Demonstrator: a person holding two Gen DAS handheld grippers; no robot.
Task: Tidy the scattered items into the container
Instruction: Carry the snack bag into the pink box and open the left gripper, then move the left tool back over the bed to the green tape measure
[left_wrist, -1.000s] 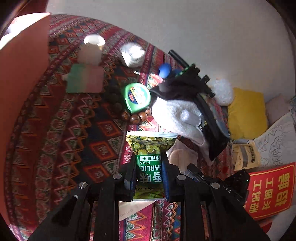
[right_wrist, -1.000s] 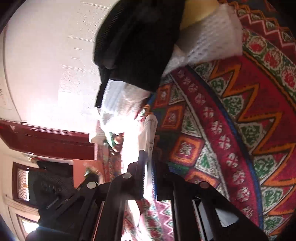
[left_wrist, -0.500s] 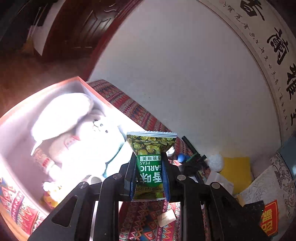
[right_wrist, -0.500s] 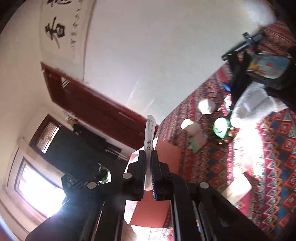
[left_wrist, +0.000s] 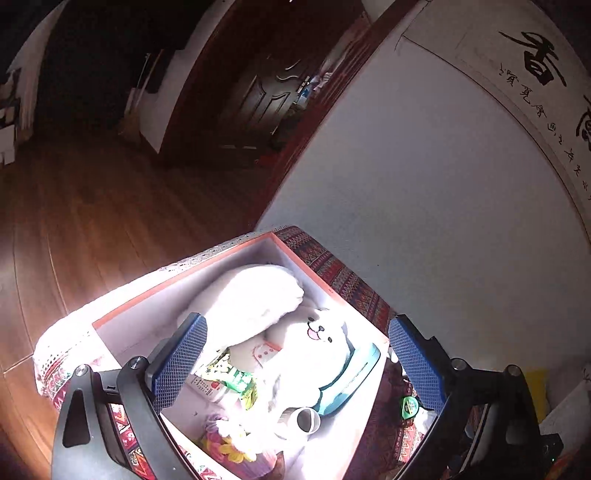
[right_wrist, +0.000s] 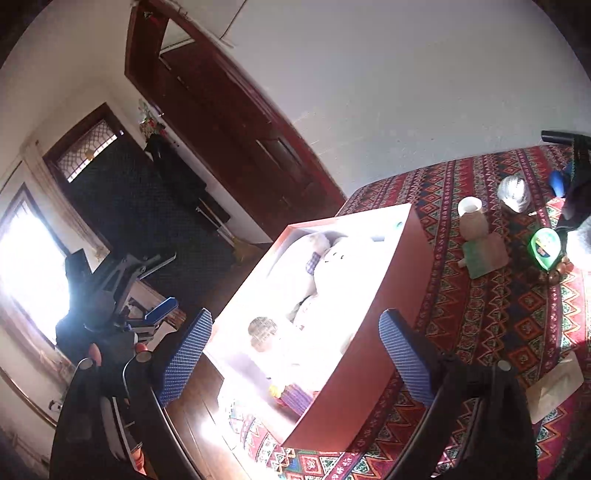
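The orange box (left_wrist: 295, 254) with white inner walls lies below my left gripper (left_wrist: 297, 363), whose jaws are opening wide with nothing between them. The green pea packet (left_wrist: 232, 376) lies loose inside, against a white plush toy (left_wrist: 317, 343). My right gripper (right_wrist: 295, 354) hangs over the near end of the same box (right_wrist: 369, 332); its jaws are opening too and hold nothing. The box's inside is washed out by glare in the right wrist view, so the flat white card cannot be made out.
On the patterned cloth (right_wrist: 480, 325) to the right lie a green round item (right_wrist: 545, 247), a small doll with a green and pink cloth (right_wrist: 480, 251), a white wrapped lump (right_wrist: 515, 192) and a pale paper packet (right_wrist: 554, 384). Wooden floor (left_wrist: 92, 221) and a dark doorway lie beyond the box.
Both grippers swung from the cloth to above the box and let go. The pea packet left the left jaws and now lies in the box; the white card is gone from the right jaws.
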